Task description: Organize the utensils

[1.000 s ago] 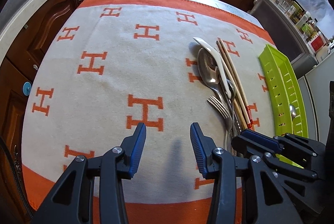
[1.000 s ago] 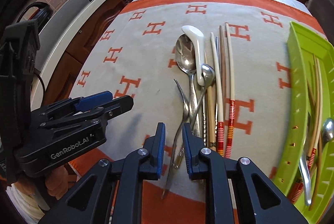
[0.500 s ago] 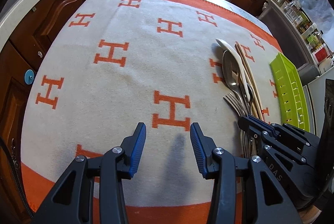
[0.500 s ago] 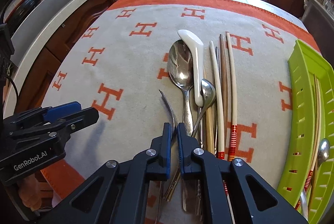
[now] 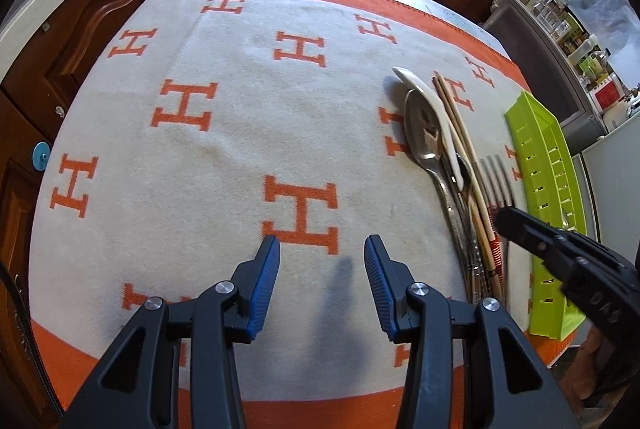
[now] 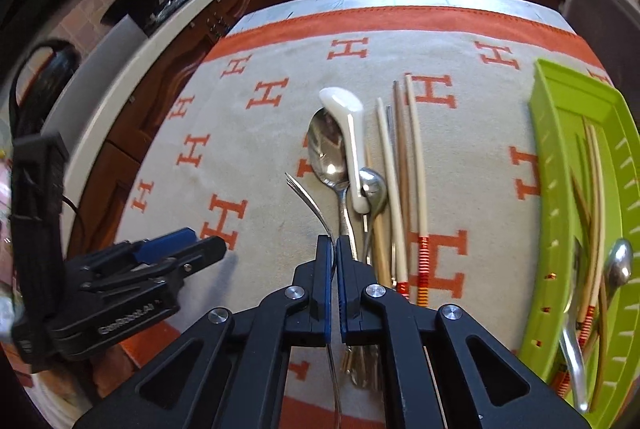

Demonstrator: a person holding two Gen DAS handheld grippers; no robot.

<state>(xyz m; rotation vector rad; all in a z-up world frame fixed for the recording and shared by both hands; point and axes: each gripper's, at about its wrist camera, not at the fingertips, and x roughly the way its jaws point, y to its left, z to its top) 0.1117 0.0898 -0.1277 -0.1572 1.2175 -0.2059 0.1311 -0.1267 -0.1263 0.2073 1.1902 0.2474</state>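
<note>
My right gripper is shut on the neck of a metal fork, whose tines rise off the cloth and whose handle runs back under the jaws. In the left wrist view the fork hangs blurred over the utensil pile: a white ceramic spoon, a large metal spoon, a small spoon and several chopsticks. The green tray on the right holds chopsticks and a spoon. My left gripper stands open over bare cloth, nothing between its fingers.
A cream cloth with orange H marks and an orange border covers the table. Dark wooden cabinets and a pale counter ring the far side. Bottles and jars stand at the back right. The tray lies by the table's right edge.
The right gripper's jaws have shut on the fork and lifted it; its tines now hang over the pile. The left gripper has stayed open in place.
</note>
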